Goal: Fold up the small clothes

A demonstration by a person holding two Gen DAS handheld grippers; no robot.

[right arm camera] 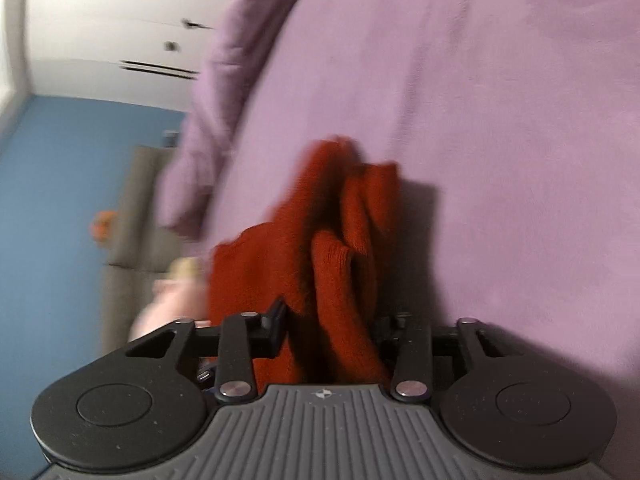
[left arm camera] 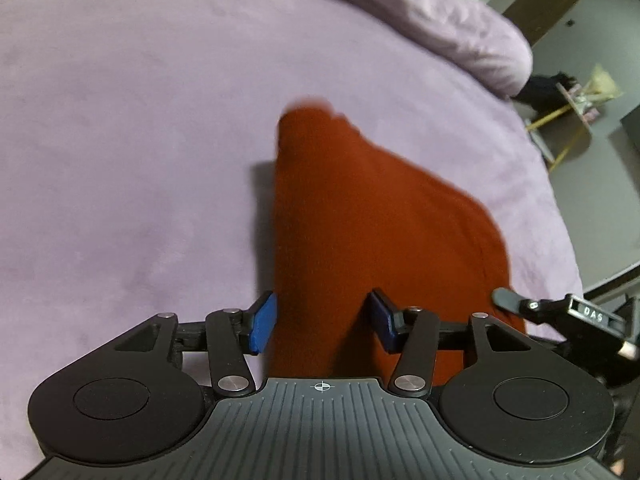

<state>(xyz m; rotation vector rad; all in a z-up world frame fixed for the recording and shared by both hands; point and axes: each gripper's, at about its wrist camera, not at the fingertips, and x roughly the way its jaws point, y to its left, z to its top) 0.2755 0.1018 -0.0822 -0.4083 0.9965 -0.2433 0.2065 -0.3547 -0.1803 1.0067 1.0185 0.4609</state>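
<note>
A rust-red knitted garment [left arm camera: 360,216] hangs lifted above the lilac bed cover [left arm camera: 120,120]. My left gripper [left arm camera: 322,322] has its blue pads [left arm camera: 264,322] on either side of one edge of the garment and is shut on it. In the right wrist view the same red garment [right arm camera: 332,264] bunches in folds between the fingers of my right gripper [right arm camera: 332,328], which is shut on it. The right gripper also shows at the right edge of the left wrist view [left arm camera: 560,312]. The view is blurred by motion.
A rolled lilac duvet [left arm camera: 460,28] lies along the far side of the bed. Beyond the bed edge are a grey floor [left arm camera: 592,192] and a small wooden stand [left arm camera: 576,108]. The right wrist view shows a blue wall [right arm camera: 60,200], white wardrobe doors [right arm camera: 120,28] and the duvet [right arm camera: 208,120].
</note>
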